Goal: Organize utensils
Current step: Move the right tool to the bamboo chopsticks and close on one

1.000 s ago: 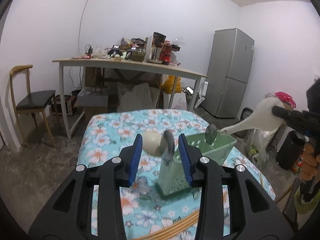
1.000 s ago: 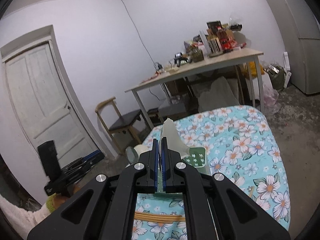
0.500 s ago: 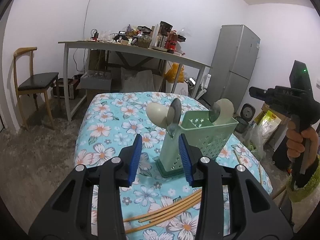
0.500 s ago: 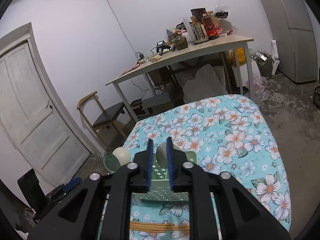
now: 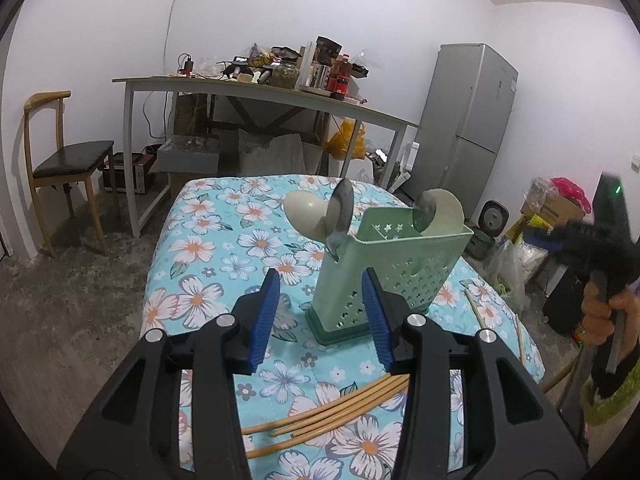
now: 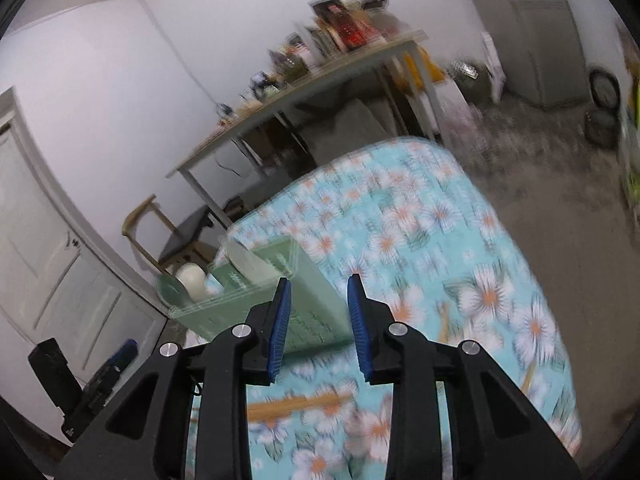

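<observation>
the green utensil holder [image 5: 394,268] stands upright on the worktop [image 5: 208,240], which is covered with a blue flower cloth. it is a perforated plastic box with more than one compartment. in the left end compartment stand a cream spoon [image 5: 306,210] and a metal spoon [image 5: 342,210], bowls up and leaning to the left. in the far right compartment there is a wide cream ladle [image 5: 446,210] with a second metal spoon [image 5: 424,210] in front of it.

the left hand-held gripper [image 5: 320,316] is released and its jaws are opening; nothing is between the blue pads. the holder stands just beyond its fingertips, a little to the right. a bundle of wooden chopsticks [image 5: 332,412] lies flat on the cloth under this gripper, near the front edge.

the right hand-held gripper [image 6: 318,326] is also released, with jaws opening and nothing between the pads. its view is blurred. the holder is there just ahead and to the left of the fingertips, not touching them.
</observation>
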### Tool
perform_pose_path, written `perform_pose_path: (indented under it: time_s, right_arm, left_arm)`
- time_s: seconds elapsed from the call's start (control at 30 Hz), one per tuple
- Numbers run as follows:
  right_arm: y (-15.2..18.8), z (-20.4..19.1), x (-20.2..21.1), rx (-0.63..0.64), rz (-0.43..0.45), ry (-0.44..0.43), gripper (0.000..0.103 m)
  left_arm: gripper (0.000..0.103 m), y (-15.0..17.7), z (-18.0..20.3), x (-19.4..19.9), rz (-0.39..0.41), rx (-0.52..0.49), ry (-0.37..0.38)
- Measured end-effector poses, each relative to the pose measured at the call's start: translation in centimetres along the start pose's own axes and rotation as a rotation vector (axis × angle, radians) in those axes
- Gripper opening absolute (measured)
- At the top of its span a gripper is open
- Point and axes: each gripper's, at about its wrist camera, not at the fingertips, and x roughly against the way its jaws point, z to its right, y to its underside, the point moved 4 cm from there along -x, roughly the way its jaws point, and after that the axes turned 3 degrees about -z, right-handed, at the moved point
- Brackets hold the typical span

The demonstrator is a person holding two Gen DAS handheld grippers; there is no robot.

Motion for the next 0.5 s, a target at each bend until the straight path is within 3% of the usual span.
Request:
perform_pose_path:
  time_s: [0.1,0.5]
  right_arm:
    - [1.8,2.0,-0.8,-0.051,-0.049,0.018,0.029]
    - [6.0,9.7,2.7,-0.192,-0.064,0.145,0.029]
  left_arm:
    - [0.041,0.3,0.4,-0.4,-0.019,-0.005,0.003]
    - [0.042,2.6,3.4,-2.3,-0.102,-0.020,0.073]
